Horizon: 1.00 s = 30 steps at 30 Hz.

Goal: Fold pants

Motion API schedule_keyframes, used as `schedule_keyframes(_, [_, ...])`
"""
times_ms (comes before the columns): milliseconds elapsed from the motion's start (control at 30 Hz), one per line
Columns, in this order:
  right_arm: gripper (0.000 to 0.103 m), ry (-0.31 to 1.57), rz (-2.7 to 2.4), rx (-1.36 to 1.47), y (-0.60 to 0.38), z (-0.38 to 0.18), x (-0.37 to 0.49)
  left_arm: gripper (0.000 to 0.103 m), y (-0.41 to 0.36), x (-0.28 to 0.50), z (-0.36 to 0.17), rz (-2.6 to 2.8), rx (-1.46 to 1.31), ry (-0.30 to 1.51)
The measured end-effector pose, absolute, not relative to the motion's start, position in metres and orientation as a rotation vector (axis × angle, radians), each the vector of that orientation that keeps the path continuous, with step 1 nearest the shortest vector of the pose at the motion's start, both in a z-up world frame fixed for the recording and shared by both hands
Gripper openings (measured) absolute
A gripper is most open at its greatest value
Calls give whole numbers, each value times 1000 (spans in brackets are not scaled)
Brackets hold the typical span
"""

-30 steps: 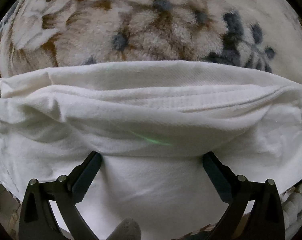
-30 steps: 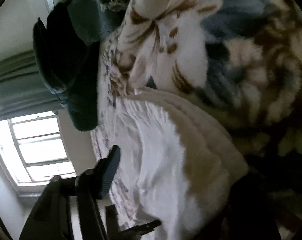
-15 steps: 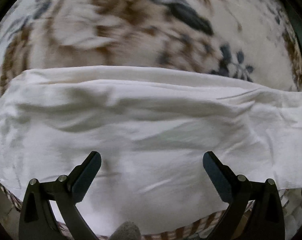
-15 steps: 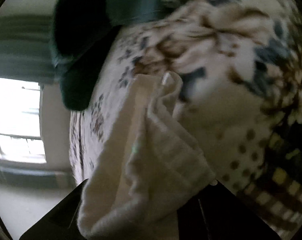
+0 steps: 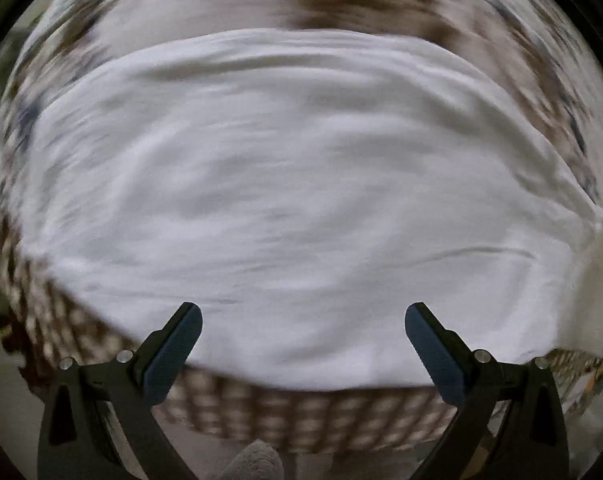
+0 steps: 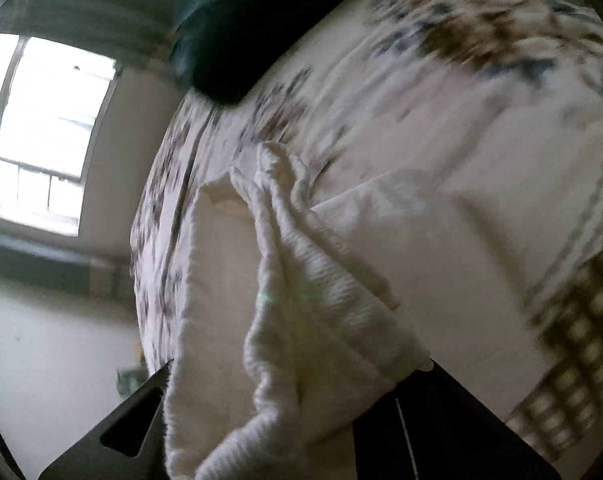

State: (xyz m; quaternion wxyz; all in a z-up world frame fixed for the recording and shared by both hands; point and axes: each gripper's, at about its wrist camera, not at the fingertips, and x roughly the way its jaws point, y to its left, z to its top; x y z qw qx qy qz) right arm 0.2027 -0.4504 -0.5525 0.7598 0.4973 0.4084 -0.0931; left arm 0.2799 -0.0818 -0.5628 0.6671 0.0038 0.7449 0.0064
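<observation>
My left tongs [image 5: 301, 334]: pointing down over the bed, black fingers with dark ribbed pads [image 5: 175, 354] standing wide apart, nothing between them; the cloth lies below them and I see no contact.
White cotton pants [image 5: 301, 200]: spread as a broad, creased band across my left view, lying on the bedspread, their near edge just past my left fingertips. The whole view is smeared by blur.
Cream fleece bedspread with brown and blue-grey flowers [image 5: 361, 4]: shows beyond the far edge of the pants and at both sides of them; its checked brown-and-cream border [image 5: 301, 416] runs along the near side, under my left fingers.
Bright window [image 6: 45, 128]: at the far left of my right view, with a pale wall around it.
Dark teal bundle of cloth [image 6: 237, 40]: at the top of my right view, resting on the far end of the bedspread [image 6: 441, 100], well apart from the pants.
Ribbed waistband end of the pants [image 6: 313, 300]: bunched in folds and lifted off the bed, running down into my right tongs; the rest of the cloth trails to the right onto the bedspread.
My right tongs [image 6: 301, 440]: clamped together on that ribbed waistband; the black fingers are mostly hidden by the cloth.
</observation>
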Motion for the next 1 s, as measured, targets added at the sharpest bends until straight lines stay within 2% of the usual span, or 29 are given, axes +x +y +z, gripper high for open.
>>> schedule_keyframes(267, [8, 1140, -32, 829, -256, -617, 259, 103, 70, 262, -538, 202, -84, 1587])
schedule_keyframes(333, [11, 1208, -46, 736, -226, -635, 260, 103, 95, 258, -533, 234, -80, 1564])
schedule_keyframes(433, [25, 1299, -45, 671, -203, -642, 257, 103, 117, 261, -535, 264, -66, 1530])
schedule_keyframes(500, [54, 1338, 46, 692, -202, -632, 259, 103, 126, 268, -532, 251, -93, 1525])
schedule_keyframes(567, [58, 1336, 151, 755, -209, -613, 252, 103, 111, 282, -542, 198, -157, 1527])
schedule_keyframes(733, [65, 1291, 65, 743, -271, -571, 224, 103, 42, 308, -522, 38, -230, 1519])
schedule_keyframes(833, [65, 1333, -76, 647, -312, -572, 213, 103, -1, 315, -527, -53, -286, 1553])
schedule_keyframes(933, [65, 1368, -177, 656, -350, -584, 207, 102, -46, 321, -556, -95, -204, 1593])
schedule_keyframes(967, [65, 1370, -197, 672, -361, -586, 207, 88, -60, 322, -570, -114, -168, 1623])
schedule_keyframes(1000, [65, 1375, -215, 679, -371, -592, 207, 58, -67, 323, -585, -133, -147, 1641])
